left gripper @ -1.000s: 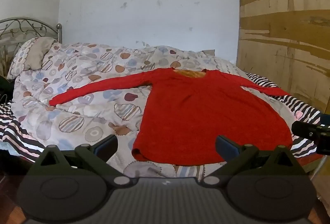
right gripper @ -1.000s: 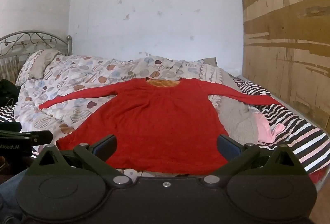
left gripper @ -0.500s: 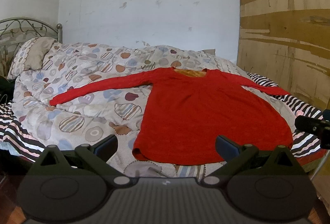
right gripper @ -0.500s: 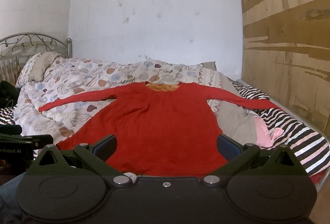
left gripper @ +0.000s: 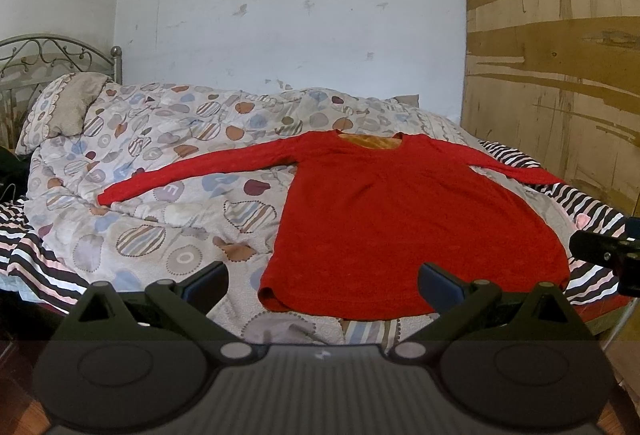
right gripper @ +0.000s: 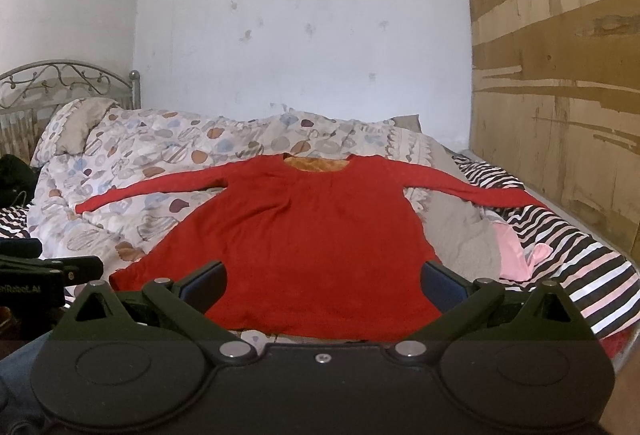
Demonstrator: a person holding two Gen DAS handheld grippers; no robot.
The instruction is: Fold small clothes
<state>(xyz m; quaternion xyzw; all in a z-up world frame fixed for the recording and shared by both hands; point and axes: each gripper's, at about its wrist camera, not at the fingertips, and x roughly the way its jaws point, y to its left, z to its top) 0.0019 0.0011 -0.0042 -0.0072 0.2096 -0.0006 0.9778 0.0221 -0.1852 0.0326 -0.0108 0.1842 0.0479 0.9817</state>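
Nearest in each wrist view are two black fingers spread wide apart, holding nothing. The left gripper (left gripper: 322, 285) hovers at the bed's near edge, its gap framing the lower left hem corner of a red long-sleeved top (left gripper: 400, 219). The right gripper (right gripper: 322, 283) hovers beside it, its fingers spanning most of the hem of the same top (right gripper: 312, 235). The top lies flat, front up, both sleeves stretched out sideways, neckline farthest away showing an orange lining. It rests on a quilt (left gripper: 160, 171) printed with spots and hearts, over a striped sheet (right gripper: 568, 247). A pink garment (right gripper: 516, 247) lies right of the top. On the left gripper's body (right gripper: 36, 275), partial white lettering reads "Robot.AI". Beyond are a pillow (left gripper: 64, 107), metal headboard (right gripper: 60, 79) and white wall (left gripper: 280, 3).
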